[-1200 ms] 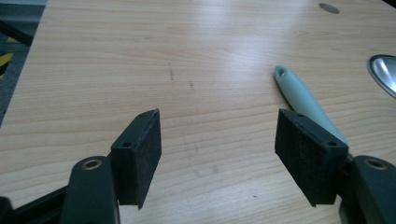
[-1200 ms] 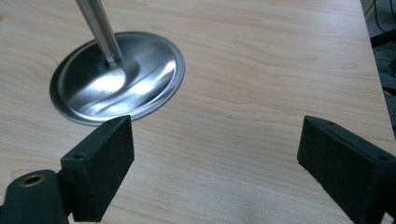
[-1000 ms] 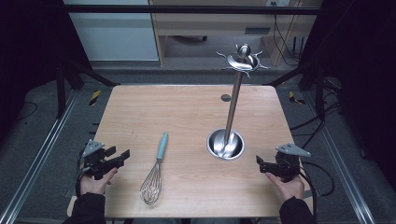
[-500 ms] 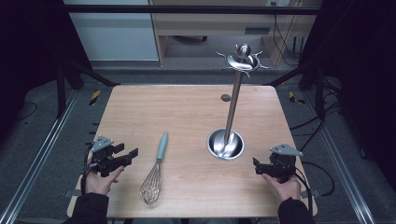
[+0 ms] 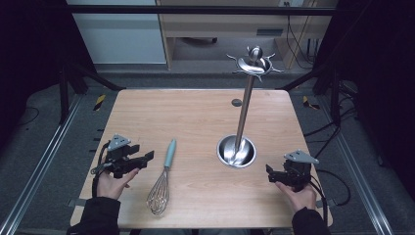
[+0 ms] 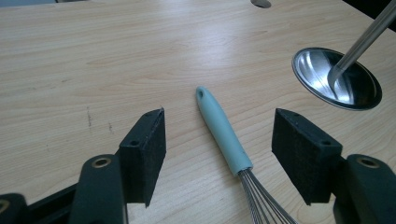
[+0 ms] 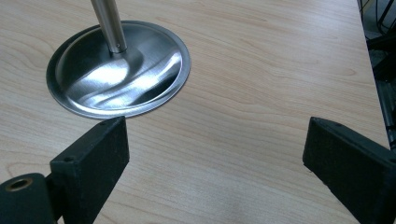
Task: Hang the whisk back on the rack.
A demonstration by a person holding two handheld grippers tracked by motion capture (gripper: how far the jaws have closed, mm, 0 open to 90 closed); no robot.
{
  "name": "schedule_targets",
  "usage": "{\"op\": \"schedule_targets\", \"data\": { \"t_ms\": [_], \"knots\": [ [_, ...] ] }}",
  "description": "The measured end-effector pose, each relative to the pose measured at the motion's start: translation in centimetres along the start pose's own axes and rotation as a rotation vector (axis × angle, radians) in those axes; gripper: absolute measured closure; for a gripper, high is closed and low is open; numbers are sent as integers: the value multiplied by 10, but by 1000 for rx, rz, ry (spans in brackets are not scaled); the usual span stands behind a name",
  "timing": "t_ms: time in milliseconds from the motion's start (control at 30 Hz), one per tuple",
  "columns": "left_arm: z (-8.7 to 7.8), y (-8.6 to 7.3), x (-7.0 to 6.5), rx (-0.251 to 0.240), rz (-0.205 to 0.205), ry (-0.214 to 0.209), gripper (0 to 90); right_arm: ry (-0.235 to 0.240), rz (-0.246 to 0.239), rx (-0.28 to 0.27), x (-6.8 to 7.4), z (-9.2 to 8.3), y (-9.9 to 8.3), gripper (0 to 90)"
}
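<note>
Left tongs [image 5: 147,159]: jaws stood wide apart, nothing between the pads; aimed at the whisk handle, seemingly lined up to straddle it for a pick-up.
Whisk [image 5: 164,178]: lay flat on the worktop just right of the left tongs, pale blue handle [image 6: 222,130] pointing away from the person, wire head nearest the front edge; in the left gripper view the handle ran between the two jaws but ahead of the pads, untouched.
Right tongs [image 5: 270,172]: jaws apart, empty; held low near the front right corner, likely waiting.
Stand [image 5: 247,105]: steel pole rising from a round dished base [image 7: 119,70], hooks at the top; just beyond and to the left of the right tongs, probably where the whisk belonged.
Worktop [image 5: 195,112]: light wood, with a small round hole [image 5: 237,103] towards the back.
Obstructions: none lay between the left tongs and the handle; the stand was well apart from the whisk.
</note>
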State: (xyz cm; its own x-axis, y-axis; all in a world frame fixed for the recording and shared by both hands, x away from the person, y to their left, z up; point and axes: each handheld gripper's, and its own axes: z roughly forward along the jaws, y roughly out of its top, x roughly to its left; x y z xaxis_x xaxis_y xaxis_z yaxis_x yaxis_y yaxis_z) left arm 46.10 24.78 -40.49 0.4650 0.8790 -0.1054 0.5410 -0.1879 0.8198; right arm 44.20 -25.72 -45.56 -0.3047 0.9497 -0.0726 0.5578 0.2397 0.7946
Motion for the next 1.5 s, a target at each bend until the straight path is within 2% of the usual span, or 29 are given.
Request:
{"op": "schedule_targets", "data": {
  "t_ms": [133, 300, 433, 467, 633, 833, 1000, 1033, 1300, 1500],
  "knots": [
    [3, 7, -3, 42, 18, 2, 350, 1, 5, 5, 0, 1, 0, 73],
    [7, 13, -8, 67, 33, 3, 350, -2, 0, 5, 0, 1, 0, 73],
    [14, 19, -15, 101, 59, 6, 350, -1, 3, 6, 0, 1, 0, 73],
    [19, 22, -19, 120, 74, 18, 351, 1, 0, 6, 0, 1, 0, 73],
    [32, 26, -25, 159, 87, 24, 353, -1, -10, 6, -1, 0, 0, 73],
    [43, 28, -28, 195, 98, 36, 367, -6, -18, 16, -1, 2, -1, 73],
    [52, 26, -31, 240, 106, 50, 372, -5, -16, 12, -2, 2, -1, 73],
    [56, 25, -32, 261, 116, 63, 373, -4, -23, 16, -2, 2, -1, 73],
    [69, 23, -35, 310, 111, 76, 390, -9, -31, 26, -1, 4, 0, 73],
    [81, 20, -38, 371, 113, 91, 417, -9, -35, 32, 0, 5, 1, 74]
  ]
}}
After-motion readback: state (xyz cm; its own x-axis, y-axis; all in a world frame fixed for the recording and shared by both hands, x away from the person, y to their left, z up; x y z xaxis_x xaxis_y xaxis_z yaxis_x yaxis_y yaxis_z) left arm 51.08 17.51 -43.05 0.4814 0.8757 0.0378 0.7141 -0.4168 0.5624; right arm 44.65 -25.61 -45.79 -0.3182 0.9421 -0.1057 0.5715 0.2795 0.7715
